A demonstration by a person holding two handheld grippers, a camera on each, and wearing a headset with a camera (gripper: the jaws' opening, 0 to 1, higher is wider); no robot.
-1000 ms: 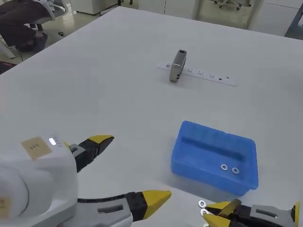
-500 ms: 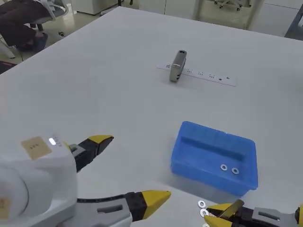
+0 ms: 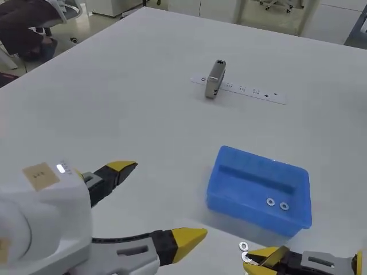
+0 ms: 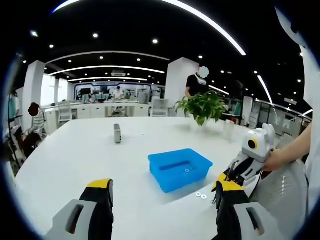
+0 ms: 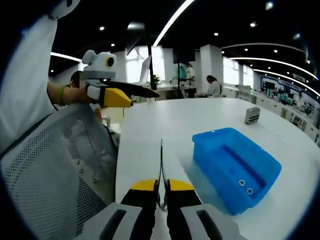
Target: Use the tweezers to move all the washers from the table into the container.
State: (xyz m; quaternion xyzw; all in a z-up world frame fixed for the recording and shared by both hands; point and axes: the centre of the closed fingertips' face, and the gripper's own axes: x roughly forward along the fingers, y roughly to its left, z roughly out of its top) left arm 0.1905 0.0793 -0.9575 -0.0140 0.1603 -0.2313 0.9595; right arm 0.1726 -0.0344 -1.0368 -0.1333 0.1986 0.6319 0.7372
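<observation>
Two washers (image 3: 244,246) lie on the table (image 3: 114,103) just in front of the near wall of the blue container (image 3: 241,209), and two more sit inside it on the floor. Your right gripper (image 3: 268,255) is just beside the loose pair, low at the edge of the head view. In the right gripper view its jaws are pinched narrow on the tweezers (image 5: 161,165), which point forward over the tabletop beside the container. You cannot tell whether the tips hold a washer. Your left gripper (image 3: 157,201) is held to the left of the container, well apart from the washers, with its jaws spread wide. Farther back a power strip (image 3: 252,91) lies flat with a grey plug (image 3: 215,78) standing on it.
</observation>
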